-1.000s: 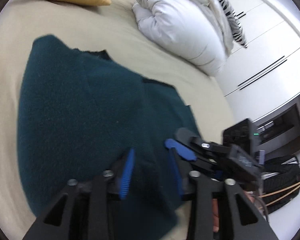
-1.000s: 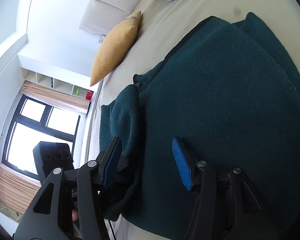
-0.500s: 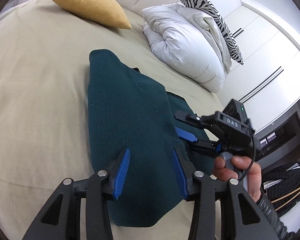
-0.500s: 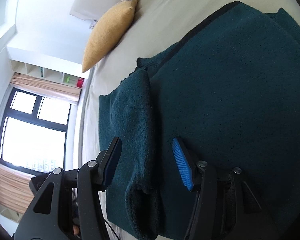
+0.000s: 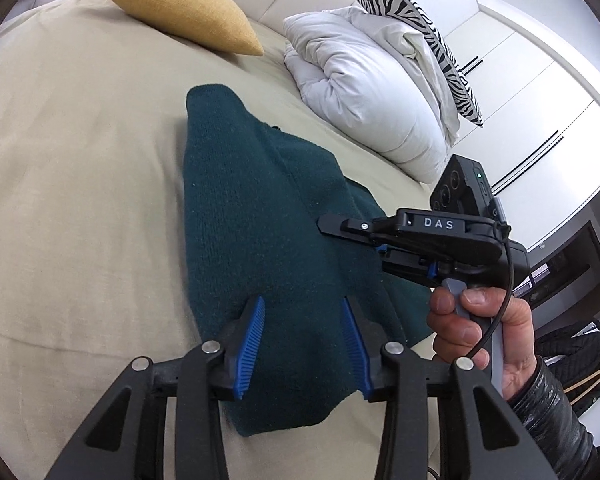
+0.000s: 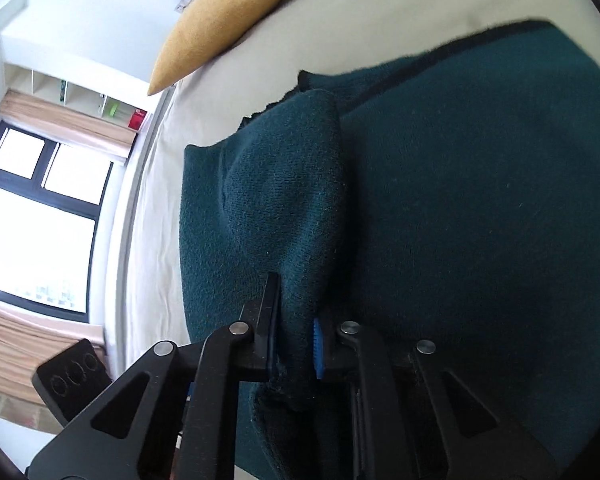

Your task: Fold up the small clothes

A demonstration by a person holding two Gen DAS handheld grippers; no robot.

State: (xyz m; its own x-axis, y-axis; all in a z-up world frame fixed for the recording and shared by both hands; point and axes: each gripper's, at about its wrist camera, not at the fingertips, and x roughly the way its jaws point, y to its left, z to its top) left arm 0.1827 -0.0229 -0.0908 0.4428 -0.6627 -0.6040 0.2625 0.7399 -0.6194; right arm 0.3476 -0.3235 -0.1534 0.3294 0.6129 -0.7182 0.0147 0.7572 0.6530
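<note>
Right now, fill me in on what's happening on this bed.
A person is folding a dark teal knitted garment on a beige bed, with a handheld gripper in each hand. The right gripper is closing its jaws on a raised fold of the knit, which sits pinched between the pads. The left gripper hovers over the near end of the garment with its jaws apart, gripping nothing. A yellow pillow and a bundled white duvet lie further up the bed.

— What's that dark teal garment [image 5: 268,216] under your tools?
— Fuzzy matt knit. Your gripper fingers [image 5: 252,344] carry ribbed blue pads on matt black plastic.
— And upper left?
— A coarse-woven mustard cushion [image 5: 180,8] on the smooth beige sheet [image 5: 68,168].
</note>
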